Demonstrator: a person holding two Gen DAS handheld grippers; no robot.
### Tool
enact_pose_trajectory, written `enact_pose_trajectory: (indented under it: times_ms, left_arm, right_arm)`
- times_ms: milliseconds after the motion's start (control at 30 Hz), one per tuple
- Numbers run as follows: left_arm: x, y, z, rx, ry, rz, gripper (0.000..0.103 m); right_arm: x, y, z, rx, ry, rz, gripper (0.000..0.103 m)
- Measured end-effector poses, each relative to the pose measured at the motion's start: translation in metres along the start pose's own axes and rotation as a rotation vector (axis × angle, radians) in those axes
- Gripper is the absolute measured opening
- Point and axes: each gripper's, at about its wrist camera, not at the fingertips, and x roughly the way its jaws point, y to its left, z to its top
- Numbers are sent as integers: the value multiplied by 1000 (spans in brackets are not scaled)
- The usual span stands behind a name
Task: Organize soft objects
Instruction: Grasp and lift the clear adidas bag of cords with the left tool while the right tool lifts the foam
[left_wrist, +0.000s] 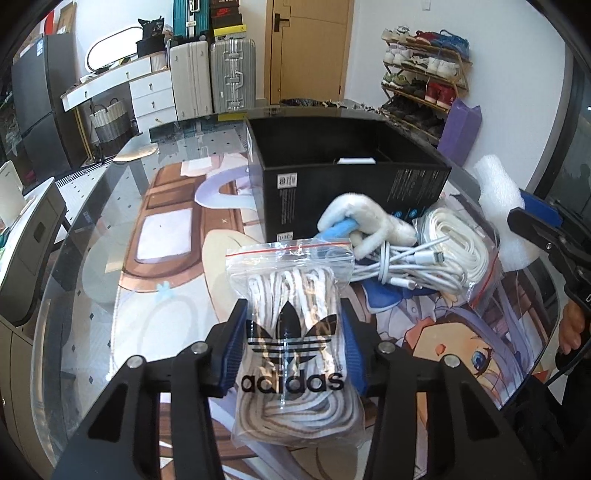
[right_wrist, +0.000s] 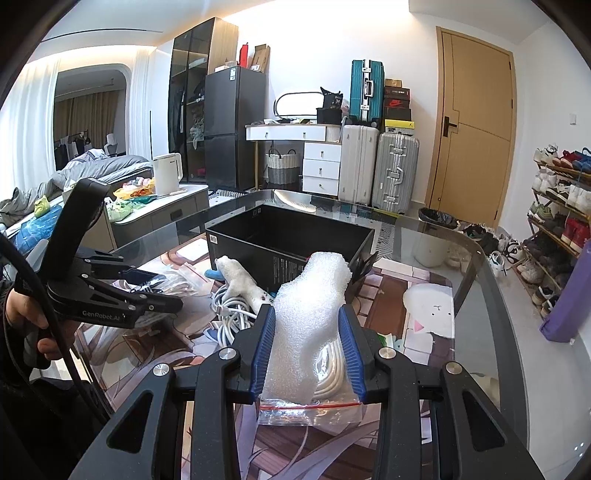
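Clamping a bagged shoelace bundle, the left gripper sits near the black box; the right gripper pinches white foam wrap.

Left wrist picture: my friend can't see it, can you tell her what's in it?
The left gripper squeezes a clear zip bag of white laces with a black Adidas logo above a glass table over a cartoon mat. Behind lie tangled white cables, a white plush toy and an open black cardboard box.
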Motion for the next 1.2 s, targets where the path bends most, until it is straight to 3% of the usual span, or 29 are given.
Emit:
enact_pose_trajectory:
  times_ms: [633,1200]
  left_arm:
    - [-31,3,29,-21,-178,-7,45]
    - [-29,2,69,-4,-264,-10,45]
  right_arm:
    - [-3,-11,17,66,-51,13,36]
    - [6,-20,50,108,-77,63,36]
